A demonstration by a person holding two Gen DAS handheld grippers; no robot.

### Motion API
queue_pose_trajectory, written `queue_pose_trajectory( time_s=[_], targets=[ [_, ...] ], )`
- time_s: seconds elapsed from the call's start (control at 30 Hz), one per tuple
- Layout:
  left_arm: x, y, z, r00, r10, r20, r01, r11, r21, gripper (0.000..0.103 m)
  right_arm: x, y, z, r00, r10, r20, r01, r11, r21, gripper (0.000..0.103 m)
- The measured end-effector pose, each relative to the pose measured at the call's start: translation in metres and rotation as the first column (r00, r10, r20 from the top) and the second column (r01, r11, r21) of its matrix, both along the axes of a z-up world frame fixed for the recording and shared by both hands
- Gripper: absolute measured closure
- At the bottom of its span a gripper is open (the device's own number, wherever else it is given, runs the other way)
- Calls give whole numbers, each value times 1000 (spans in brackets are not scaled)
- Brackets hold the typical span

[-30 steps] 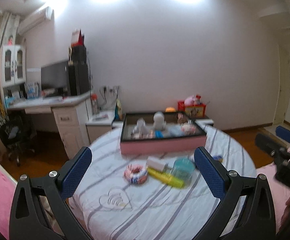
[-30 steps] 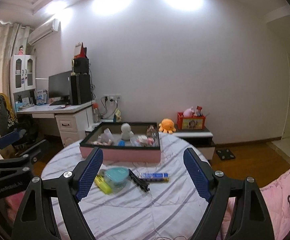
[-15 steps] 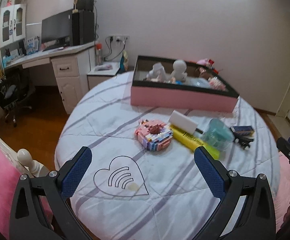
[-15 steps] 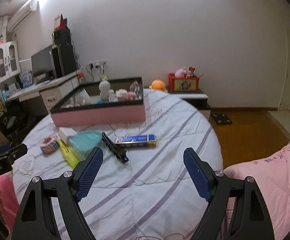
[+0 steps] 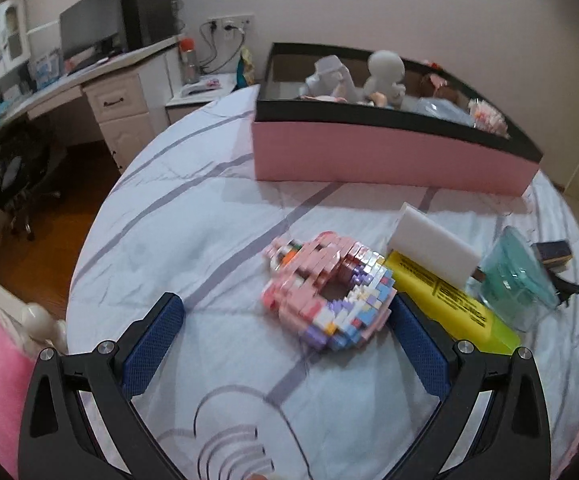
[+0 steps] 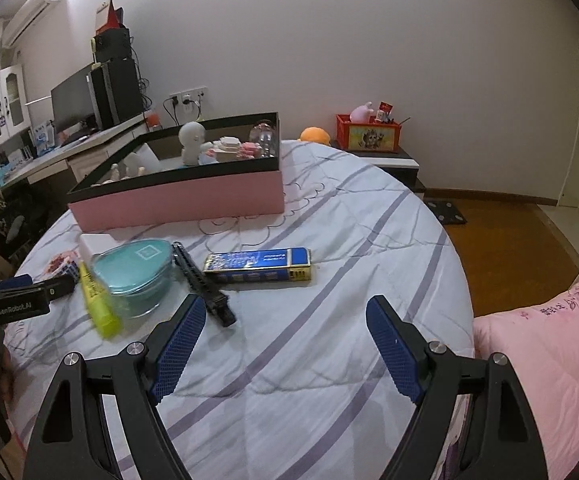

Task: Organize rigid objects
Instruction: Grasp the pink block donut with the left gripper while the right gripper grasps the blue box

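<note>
A pink brick-built donut (image 5: 329, 292) lies on the round striped bed, just ahead of my open left gripper (image 5: 285, 340). Right of it lie a white block (image 5: 433, 246), a yellow marker (image 5: 453, 304) and a teal lidded container (image 5: 519, 276). A pink box with black rim (image 5: 389, 156) holding figurines stands at the far side. In the right wrist view my open, empty right gripper (image 6: 285, 340) hovers short of a black clip (image 6: 203, 280) and a blue flat box (image 6: 259, 266); the teal container (image 6: 135, 276) and marker (image 6: 97, 300) lie to the left.
The left gripper's body (image 6: 13, 306) shows at the left edge of the right wrist view. A desk with monitor (image 6: 73, 106) stands left, a low cabinet with a red crate (image 6: 369, 136) behind the bed. A pink quilt (image 6: 549, 360) lies at right.
Both grippers have tilted down and moved closer to the bed. The donut now sits close between the left fingers' line. Both grippers stay open.
</note>
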State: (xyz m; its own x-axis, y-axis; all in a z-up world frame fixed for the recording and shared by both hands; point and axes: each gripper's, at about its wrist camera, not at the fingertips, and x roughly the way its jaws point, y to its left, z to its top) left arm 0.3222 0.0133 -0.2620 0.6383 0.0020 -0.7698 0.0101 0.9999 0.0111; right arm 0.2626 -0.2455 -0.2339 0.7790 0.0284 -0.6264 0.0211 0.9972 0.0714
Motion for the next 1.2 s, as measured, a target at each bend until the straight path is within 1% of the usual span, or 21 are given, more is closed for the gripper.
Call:
queue_pose_trajectory(
  time_s=[0.03, 0.07, 0.1, 0.13, 0.2, 0.23, 0.33, 0.43, 0.47, 0.57, 0.6, 0.63, 0.77, 0.8, 0.87, 0.9, 0.97, 1.07, 1.13, 1.17, 1.2],
  targets=[
    [4, -2, -2, 1000, -12, -5, 12, 1000, 17, 0, 3, -2, -1, 1000, -2, -5, 3, 1000, 3, 19],
    [6, 0, -2, 1000, -19, -12, 19, 1000, 14, 0, 5, -2, -1, 1000, -3, -9, 4, 1000, 2, 19],
    [7, 2, -2, 1000, -25, -8, 25, 1000, 0, 3, 9, -3, -2, 1000, -3, -17, 3, 1000, 3, 19],
    [7, 4, 0, 999, -32, 3, 32, 999, -21, 15, 11, -4, -3, 1000, -3, -22, 3, 1000, 5, 19],
    [4, 9, 4, 999, -30, 36, 32, 998, -46, 35, 17, -7, -4, 1000, -4, -30, 5, 1000, 15, 19],
    [2, 13, 4, 999, -14, 44, 16, 999, -47, 35, 20, -9, -4, 999, -8, -36, 9, 1000, 20, 19],
    [0, 16, 4, 999, -22, 46, 25, 998, -58, 35, 32, -12, -4, 999, -13, -52, 14, 1000, 28, 19],
    [-5, 15, 3, 998, -25, 51, 26, 1000, -16, 35, 42, -13, -5, 998, -9, -70, 11, 999, 31, 19],
    [-8, 15, 3, 998, -26, 52, 27, 1000, -6, 35, 45, -13, -5, 997, -12, -73, 13, 1000, 22, 19],
    [-10, 15, 3, 998, -28, 50, 28, 1000, -4, 34, 57, -11, -14, 991, -13, -131, 6, 999, -52, 19],
    [-10, 16, 2, 998, -30, 48, 31, 1000, -7, 33, 62, -10, -18, 987, 1, -162, -11, 998, -63, 19],
    [-10, 16, 2, 998, -31, 47, 31, 999, -7, 33, 63, -9, -19, 985, 18, -171, -28, 998, -56, 19],
    [-8, 15, 2, 999, -30, 43, 30, 1000, 2, 29, 63, 3, -15, 977, 135, -166, -135, 991, 8, 19],
    [-8, 15, 1, 999, -31, 42, 30, 1000, 4, 27, 65, 6, -14, 975, 148, -164, -149, 989, 9, 19],
    [-7, 15, 1, 999, -30, 37, 29, 1000, 6, 24, 73, 10, -17, 975, 134, -178, -145, 988, -48, 19],
    [-7, 16, 1, 999, -30, 35, 30, 1000, 5, 22, 80, 10, -20, 968, 147, -202, -159, 986, -46, 19],
    [-6, 16, 1, 999, -33, 32, 32, 999, 2, 21, 90, 9, -21, 961, 177, -211, -185, 982, -18, 19],
    [-5, 16, 1, 999, -35, 26, 35, 999, -2, 16, 97, 20, -23, 947, 215, -240, -242, 966, -89, 19],
    [-4, 15, 0, 999, -36, 23, 36, 999, -2, 15, 100, 21, -24, 942, 237, -239, -262, 962, -80, 19],
    [-4, 15, 0, 999, -35, 23, 35, 999, -3, 15, 100, 18, -23, 943, 237, -234, -259, 964, -66, 22],
    [-4, 15, 0, 999, -34, 26, 34, 999, -2, 15, 98, 16, -21, 945, 233, -229, -253, 966, -59, 27]
  ],
)
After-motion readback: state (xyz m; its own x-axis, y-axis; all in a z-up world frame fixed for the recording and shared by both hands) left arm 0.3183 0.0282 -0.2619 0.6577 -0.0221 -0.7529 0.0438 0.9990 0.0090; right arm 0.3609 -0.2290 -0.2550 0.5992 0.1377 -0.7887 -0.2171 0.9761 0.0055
